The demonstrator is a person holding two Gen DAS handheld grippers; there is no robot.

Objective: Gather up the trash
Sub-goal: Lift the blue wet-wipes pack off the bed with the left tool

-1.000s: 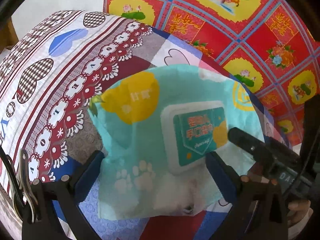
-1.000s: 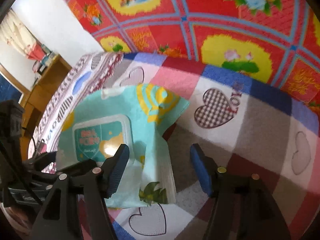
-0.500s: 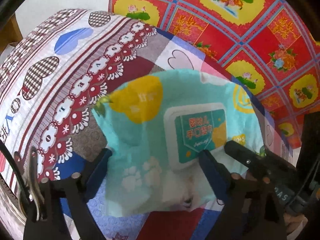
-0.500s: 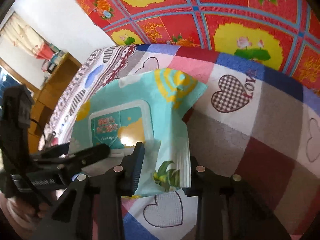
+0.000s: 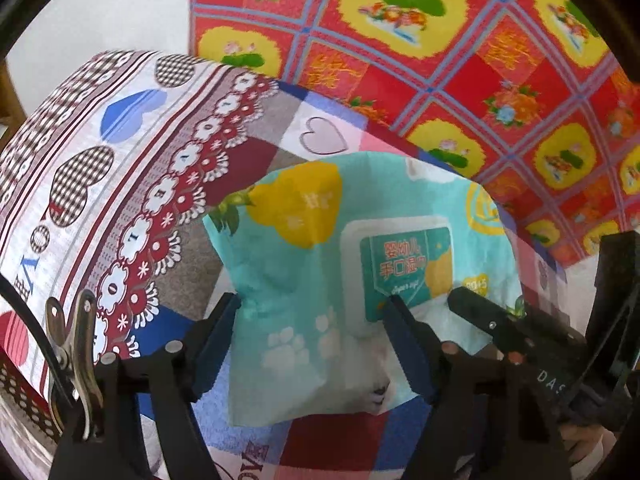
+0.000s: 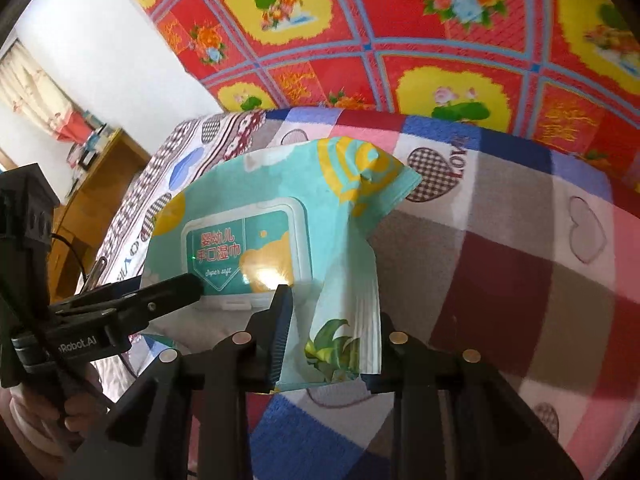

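Our right gripper (image 6: 328,344), wide open beside the wet-wipe pack (image 6: 256,248) a second ago, now pinches its near edge. Our left gripper (image 5: 316,328) has narrowed around the pack's other side, and the pack now lifts off the bed (image 6: 540,280).

A bed (image 6: 500,280) covered in a patchwork sheet printed with hearts carries the things. Only 1 item lies on it: a crumpled teal wet-wipes pack (image 5: 304,280).

One wet-wipe pack (image 5: 360,280), two grippers, one patchwork bedsheet (image 6: 520,280), one red quilt (image 5: 460,60)
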